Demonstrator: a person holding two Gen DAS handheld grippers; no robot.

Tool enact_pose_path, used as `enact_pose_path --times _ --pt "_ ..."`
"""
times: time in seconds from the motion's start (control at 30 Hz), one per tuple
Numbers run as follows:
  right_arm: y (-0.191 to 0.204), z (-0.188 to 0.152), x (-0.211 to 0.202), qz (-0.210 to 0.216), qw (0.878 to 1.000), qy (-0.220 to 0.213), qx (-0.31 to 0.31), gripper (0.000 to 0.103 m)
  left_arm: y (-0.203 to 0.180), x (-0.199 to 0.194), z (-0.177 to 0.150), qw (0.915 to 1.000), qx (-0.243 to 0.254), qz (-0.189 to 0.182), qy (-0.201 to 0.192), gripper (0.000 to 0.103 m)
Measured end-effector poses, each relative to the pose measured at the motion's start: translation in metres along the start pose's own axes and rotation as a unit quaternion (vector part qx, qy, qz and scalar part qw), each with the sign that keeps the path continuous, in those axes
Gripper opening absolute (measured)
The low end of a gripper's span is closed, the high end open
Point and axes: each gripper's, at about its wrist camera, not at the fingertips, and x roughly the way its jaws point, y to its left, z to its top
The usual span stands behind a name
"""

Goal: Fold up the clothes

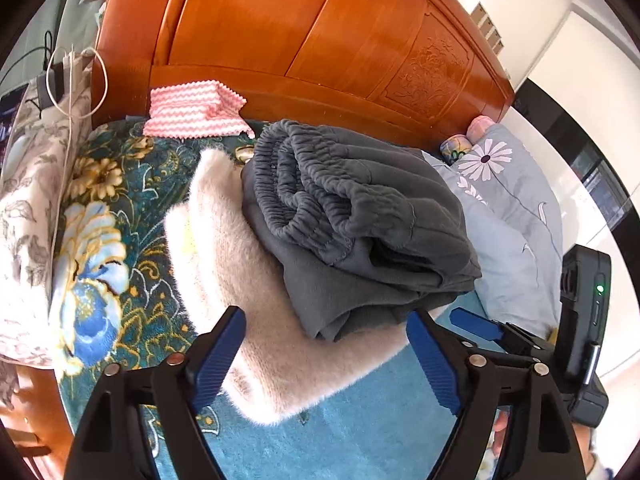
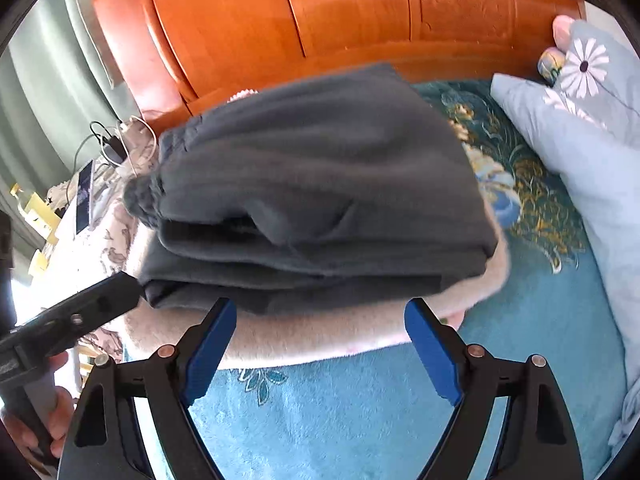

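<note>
Folded dark grey trousers [image 1: 352,232] with an elastic waistband lie on top of a folded cream fluffy garment [image 1: 240,272] on the bed. My left gripper [image 1: 326,356] is open and empty, its blue pads just short of the stack's near edge. In the right wrist view the grey trousers [image 2: 316,184] and the cream garment [image 2: 304,336] fill the middle. My right gripper [image 2: 320,344] is open and empty at the stack's near edge. The right gripper also shows at the right in the left wrist view [image 1: 480,326]; the left gripper shows at the left in the right wrist view [image 2: 72,316].
A teal floral blanket [image 1: 100,240] covers the bed. A pink-and-white zigzag cloth [image 1: 192,108] lies by the orange wooden headboard [image 1: 320,32]. A grey-blue daisy pillow [image 1: 516,208] lies to the right. A floral pillow with cables [image 1: 32,168] is at the left.
</note>
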Motion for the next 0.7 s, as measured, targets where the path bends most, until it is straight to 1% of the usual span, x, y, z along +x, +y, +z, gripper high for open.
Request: enact_pose_path --times 0.1,0.23,0.47,0.63,0.7 --pt "0.000 -0.005 0.005 -0.002 1.000 0.008 0.006 0.087 0.006 0.002 -0.003 0.9999 -0.007 0.008 0.008 0.093" --pt "0.001 -0.008 0.008 -0.021 1.000 0.008 0.019 0.093 0.014 0.005 -0.010 0.9996 -0.021 0.009 0.017 0.094" --pt "0.011 -0.011 0.010 -0.028 1.000 0.012 0.008 0.093 0.016 0.003 -0.012 0.9996 -0.022 0.007 0.015 0.098" --pt "0.016 -0.008 0.007 -0.028 1.000 0.006 0.012 0.093 0.015 0.002 -0.011 0.9997 -0.021 0.005 0.014 0.103" --pt "0.019 -0.007 0.005 -0.026 1.000 0.004 0.013 0.093 0.015 0.001 -0.011 0.9997 -0.020 0.007 0.012 0.103"
